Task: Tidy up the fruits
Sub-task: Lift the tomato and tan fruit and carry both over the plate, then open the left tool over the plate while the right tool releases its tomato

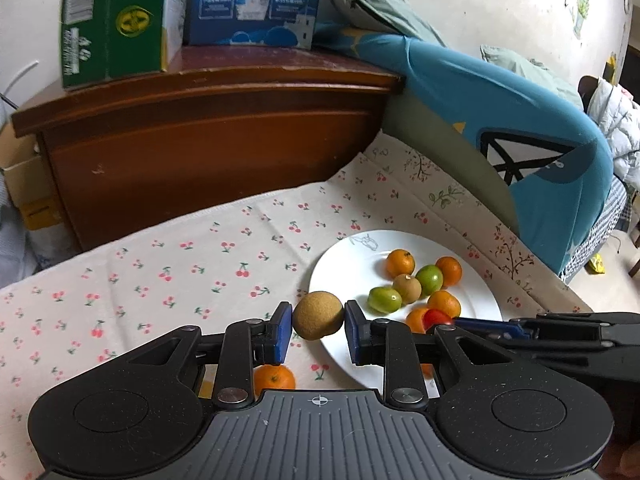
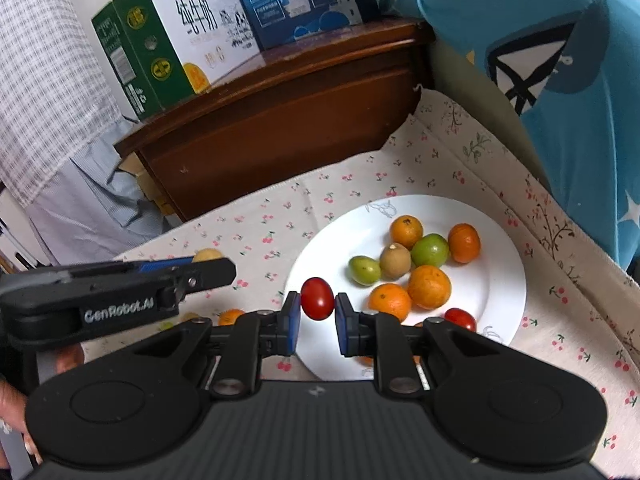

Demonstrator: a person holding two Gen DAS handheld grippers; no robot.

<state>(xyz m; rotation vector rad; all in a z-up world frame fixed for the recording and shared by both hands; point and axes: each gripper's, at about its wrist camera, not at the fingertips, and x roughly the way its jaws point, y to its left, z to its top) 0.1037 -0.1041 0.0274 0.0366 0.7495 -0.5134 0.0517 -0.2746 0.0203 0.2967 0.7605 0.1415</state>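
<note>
We judge delivery underway: left tool (image 1: 318,322) clenched on a brown fruit (image 1: 318,315) above the plate's (image 1: 340,256) near-left rim, right tool (image 2: 317,312) gripping a cherry tomato (image 2: 317,298) there; next, lower inward and release.

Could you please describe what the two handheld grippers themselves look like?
Both the left gripper and right gripper have matte black bodies, round side housings, ribbed grey centre plates with crosshair marks, silver pivot rivets and blue finger pads. The left one carries white GenRobot.AI lettering.
</note>
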